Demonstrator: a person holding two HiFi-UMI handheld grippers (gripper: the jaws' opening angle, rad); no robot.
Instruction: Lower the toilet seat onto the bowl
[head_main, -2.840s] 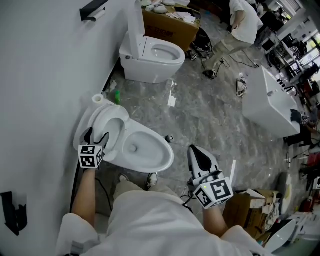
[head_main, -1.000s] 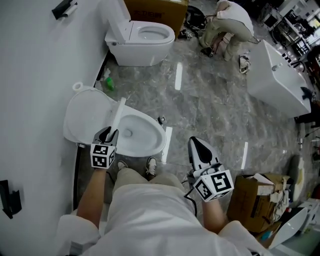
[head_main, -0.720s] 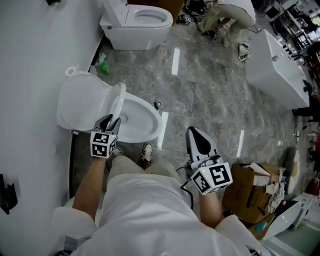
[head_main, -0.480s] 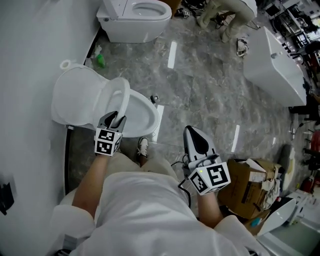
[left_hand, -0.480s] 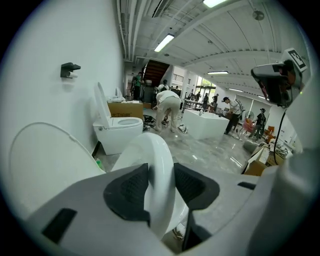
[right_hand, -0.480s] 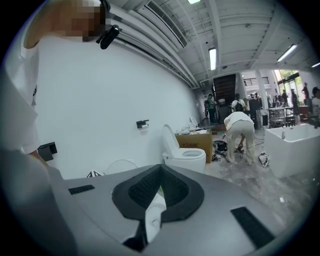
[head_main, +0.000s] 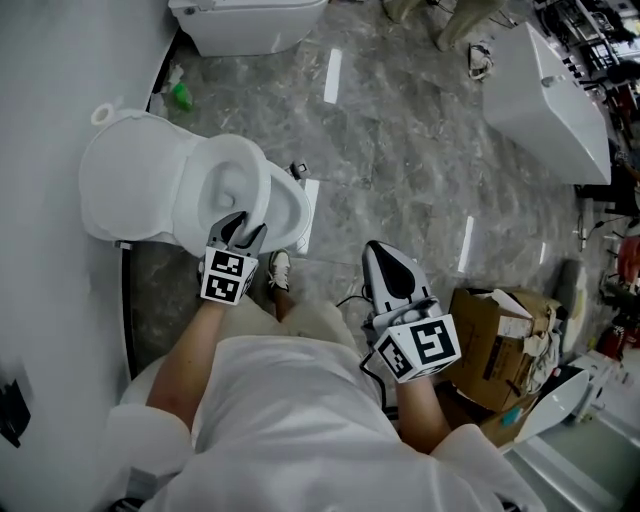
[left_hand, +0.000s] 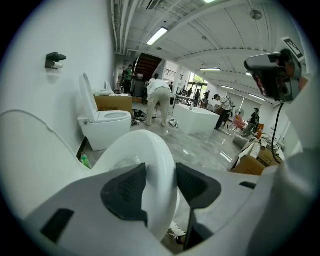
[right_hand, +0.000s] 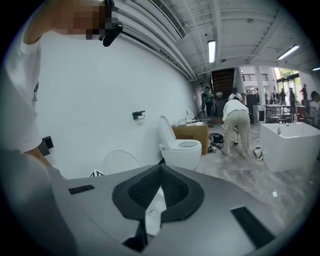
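Lowered since 1 second ago, toilet seat (head_main: 192, 205) nearly meets bowl (head_main: 296, 212); left gripper (head_main: 243, 222) jaws, just opening, loosely straddle its front rim; right gripper (head_main: 380, 255) jaws together.

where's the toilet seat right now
In the head view, left of centre, the toilet seat is over the bowl, beside the open lid. Its rim stands between the jaws of the left hand-held gripper, which have just been opening.
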